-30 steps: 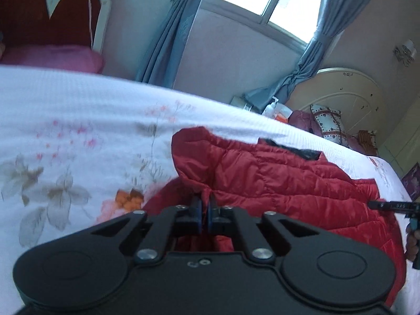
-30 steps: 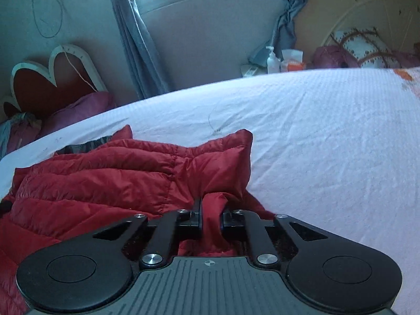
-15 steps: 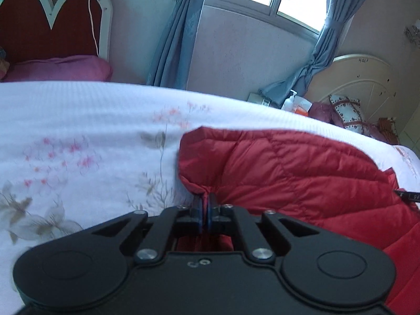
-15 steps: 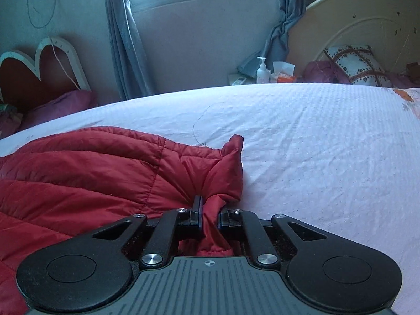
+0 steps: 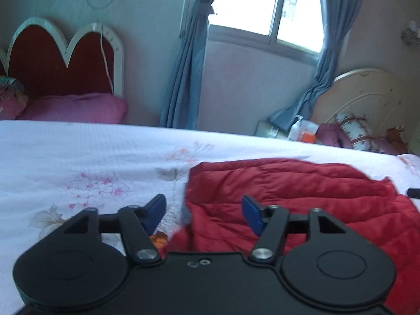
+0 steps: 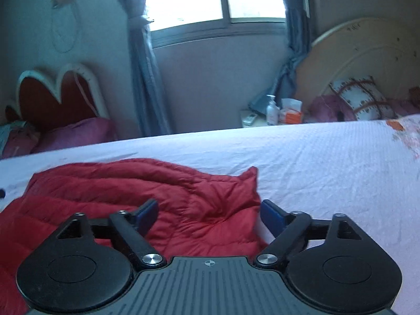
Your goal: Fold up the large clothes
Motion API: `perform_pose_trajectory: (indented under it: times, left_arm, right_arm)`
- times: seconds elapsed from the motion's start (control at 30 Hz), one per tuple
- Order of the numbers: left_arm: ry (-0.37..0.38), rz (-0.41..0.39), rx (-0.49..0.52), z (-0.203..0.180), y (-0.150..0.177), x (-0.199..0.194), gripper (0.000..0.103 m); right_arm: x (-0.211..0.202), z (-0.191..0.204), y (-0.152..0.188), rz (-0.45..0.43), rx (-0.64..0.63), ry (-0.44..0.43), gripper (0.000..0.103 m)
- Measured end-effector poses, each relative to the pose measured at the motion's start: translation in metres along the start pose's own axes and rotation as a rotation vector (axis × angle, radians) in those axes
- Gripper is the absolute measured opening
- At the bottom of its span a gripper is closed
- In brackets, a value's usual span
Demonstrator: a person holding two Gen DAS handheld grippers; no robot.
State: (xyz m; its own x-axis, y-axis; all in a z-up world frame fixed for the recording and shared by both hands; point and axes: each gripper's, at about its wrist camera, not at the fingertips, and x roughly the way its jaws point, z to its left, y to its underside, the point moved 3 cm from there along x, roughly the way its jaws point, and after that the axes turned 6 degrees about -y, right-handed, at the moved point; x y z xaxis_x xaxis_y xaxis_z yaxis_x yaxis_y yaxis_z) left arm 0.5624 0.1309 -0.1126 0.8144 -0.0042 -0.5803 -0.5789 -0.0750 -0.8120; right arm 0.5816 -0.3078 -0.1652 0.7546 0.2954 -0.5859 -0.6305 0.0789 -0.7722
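Note:
A red quilted puffer jacket (image 5: 302,191) lies folded on the white floral bed sheet (image 5: 78,157). My left gripper (image 5: 204,214) is open, its blue pads (image 5: 252,215) spread over the jacket's left edge, holding nothing. In the right wrist view the same jacket (image 6: 147,191) lies flat, its right corner sticking up. My right gripper (image 6: 210,216) is open over that right edge, empty. The tip of the other gripper shows at the far right of the left wrist view (image 5: 414,193).
A red heart-shaped headboard (image 5: 60,63) with a pink pillow (image 5: 76,107) stands at the back left. A nightstand with a bottle and boxes (image 6: 273,111) sits under the window. A cream round headboard (image 6: 367,63) with patterned pillows is at the back right.
Both grippers were shut on the jacket's edges and carried them forward across the bed. Now both have opened and let go, and the jacket lies flat.

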Motion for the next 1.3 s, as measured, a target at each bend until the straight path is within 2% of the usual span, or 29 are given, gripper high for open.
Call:
perform_pose_trajectory:
  times: [0.03, 0.1, 0.17, 0.2, 0.23, 0.3, 0.47, 0.57, 0.67, 0.8, 0.87, 0.97, 1.1, 1.17, 1.2, 1.3]
  left_arm:
    - [0.028, -0.028, -0.003, -0.009, 0.003, -0.016, 0.058]
    - [0.080, -0.029, 0.028, -0.036, 0.016, -0.038, 0.060]
    - [0.100, -0.020, 0.107, -0.068, 0.034, -0.045, 0.070]
    - [0.100, -0.003, 0.153, -0.082, 0.044, -0.042, 0.071]
    - [0.097, 0.032, 0.194, -0.092, 0.053, -0.033, 0.066]
    - [0.082, 0.066, 0.223, -0.098, 0.067, -0.015, 0.065]
    - [0.024, 0.114, 0.194, -0.087, 0.066, 0.002, 0.067]
    - [0.006, 0.094, 0.184, -0.091, 0.060, -0.022, 0.062]
    - [0.056, 0.019, 0.152, -0.104, 0.064, -0.060, 0.066]
    - [0.089, 0.001, 0.138, -0.130, 0.080, -0.077, 0.067]
    - [0.072, 0.024, 0.151, -0.136, 0.090, -0.072, 0.066]
    - [0.034, 0.033, 0.148, -0.126, 0.101, -0.067, 0.067]
    - [-0.077, 0.013, 0.154, -0.092, 0.108, -0.066, 0.066]
    - [-0.121, 0.026, 0.126, -0.071, 0.108, -0.065, 0.066]
    - [-0.133, 0.024, 0.110, -0.062, 0.106, -0.069, 0.071]
    - [-0.233, -0.038, 0.049, -0.039, 0.101, -0.091, 0.078]
  right_arm:
    - [-0.009, 0.014, 0.003, 0.013, -0.033, -0.018, 0.058]
    - [-0.021, 0.043, 0.015, 0.028, -0.063, -0.094, 0.057]
    - [-0.022, 0.072, 0.032, 0.048, -0.133, -0.116, 0.057]
    - [-0.017, 0.083, 0.041, 0.065, -0.174, -0.114, 0.057]
    - [-0.008, 0.090, 0.050, 0.094, -0.209, -0.094, 0.057]
    - [0.017, 0.088, 0.067, 0.132, -0.235, -0.036, 0.057]
    - [0.030, 0.075, 0.073, 0.147, -0.139, -0.012, 0.057]
    - [0.002, 0.079, 0.060, 0.097, -0.105, 0.002, 0.058]
    - [-0.034, 0.095, 0.059, 0.045, -0.081, -0.068, 0.058]
    - [-0.047, 0.125, 0.075, 0.071, -0.109, -0.145, 0.058]
    - [-0.043, 0.138, 0.089, 0.096, -0.132, -0.161, 0.058]
    - [-0.038, 0.140, 0.103, 0.116, -0.166, -0.128, 0.057]
    - [-0.044, 0.105, 0.114, 0.115, -0.157, 0.020, 0.057]
    - [-0.049, 0.080, 0.116, 0.121, -0.112, 0.087, 0.057]
    - [-0.055, 0.069, 0.113, 0.117, -0.078, 0.103, 0.057]
    - [-0.090, 0.039, 0.104, 0.023, 0.069, 0.100, 0.059]
